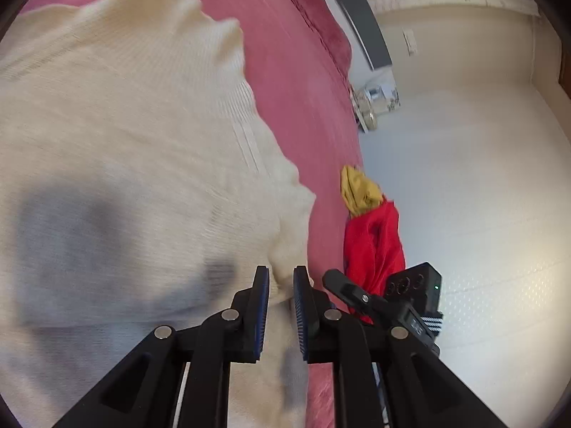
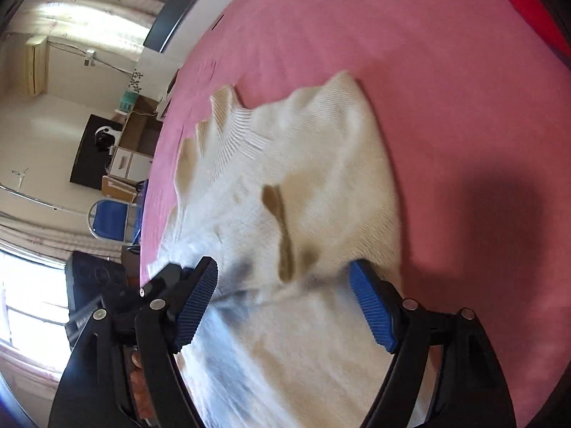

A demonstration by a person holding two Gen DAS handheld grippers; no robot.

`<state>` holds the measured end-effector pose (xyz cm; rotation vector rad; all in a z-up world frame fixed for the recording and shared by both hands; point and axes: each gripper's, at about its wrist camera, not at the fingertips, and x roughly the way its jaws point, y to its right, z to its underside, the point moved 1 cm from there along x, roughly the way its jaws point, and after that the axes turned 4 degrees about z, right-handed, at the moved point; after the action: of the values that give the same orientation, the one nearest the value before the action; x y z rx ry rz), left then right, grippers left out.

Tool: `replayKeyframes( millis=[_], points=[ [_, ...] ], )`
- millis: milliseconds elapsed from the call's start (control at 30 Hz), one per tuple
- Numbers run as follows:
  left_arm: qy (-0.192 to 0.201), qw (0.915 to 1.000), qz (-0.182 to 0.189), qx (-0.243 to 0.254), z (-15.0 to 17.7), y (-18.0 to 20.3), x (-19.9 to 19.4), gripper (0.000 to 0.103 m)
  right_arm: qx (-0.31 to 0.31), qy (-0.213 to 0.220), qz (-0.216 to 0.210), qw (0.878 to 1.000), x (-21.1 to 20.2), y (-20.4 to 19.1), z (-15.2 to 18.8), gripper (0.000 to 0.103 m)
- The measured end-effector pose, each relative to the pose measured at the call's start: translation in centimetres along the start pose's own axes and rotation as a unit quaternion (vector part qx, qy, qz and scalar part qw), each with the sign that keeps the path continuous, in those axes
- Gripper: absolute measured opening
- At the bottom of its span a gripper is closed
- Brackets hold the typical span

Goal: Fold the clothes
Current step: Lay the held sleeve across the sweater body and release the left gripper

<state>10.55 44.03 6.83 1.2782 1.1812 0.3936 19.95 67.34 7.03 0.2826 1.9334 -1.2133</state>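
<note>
A cream knitted sweater (image 1: 125, 125) lies spread on a pink bed cover (image 1: 296, 71). My left gripper (image 1: 281, 278) sits at the sweater's right edge. Its blue pads stand a little apart, with a small fold of the knit between them and no clear pinch. In the right wrist view the same sweater (image 2: 303, 178) shows its ribbed collar at the far end. My right gripper (image 2: 283, 267) hovers over the near part of it, wide open, with cloth below its fingers and nothing held.
A red garment (image 1: 371, 246) and a yellow one (image 1: 357, 192) hang at the bed's right edge, above the pale floor (image 1: 481, 178). A black housing (image 1: 414, 296) sits just right of my left fingers. A blue chair (image 2: 110, 221) and shelves stand beyond the bed's left side.
</note>
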Motion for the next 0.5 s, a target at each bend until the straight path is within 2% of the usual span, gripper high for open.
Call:
replayKeyframes(
  millis=[100,133,233,300,367,433,500],
  points=[
    [0.023,0.9997,0.002,-0.003,-1.8,0.2,-3.7,0.014,-0.013,-0.019,0.007,1.000,1.5,-1.2,-1.6,0.079],
    [0.026,0.9996,0.002,-0.003,-1.7,-0.1,-4.8,0.014,-0.018,-0.021,0.022,0.999,1.6,-1.8,-1.7,0.074],
    [0.037,0.9992,-0.009,-0.009,-1.2,-2.0,-8.6,0.015,-0.075,-0.041,0.063,0.994,0.3,-3.3,-0.5,0.073],
    [0.048,0.9985,-0.018,-0.018,-0.9,-3.5,-9.7,0.015,-0.091,-0.044,0.079,0.992,-1.3,-3.1,0.8,0.073],
    [0.065,0.9969,-0.027,-0.034,-0.5,-5.2,-11.0,0.015,-0.086,-0.030,0.070,0.993,-2.9,-2.7,1.1,0.073],
    [0.082,0.9948,-0.032,-0.051,-0.3,-6.7,-11.8,0.015,-0.071,-0.008,0.023,0.997,-3.5,-2.8,0.0,0.068],
    [0.096,0.9917,-0.030,-0.081,0.2,-8.0,-12.6,0.016,-0.039,-0.006,0.001,0.999,-2.5,-2.3,-1.3,0.067]
  ],
)
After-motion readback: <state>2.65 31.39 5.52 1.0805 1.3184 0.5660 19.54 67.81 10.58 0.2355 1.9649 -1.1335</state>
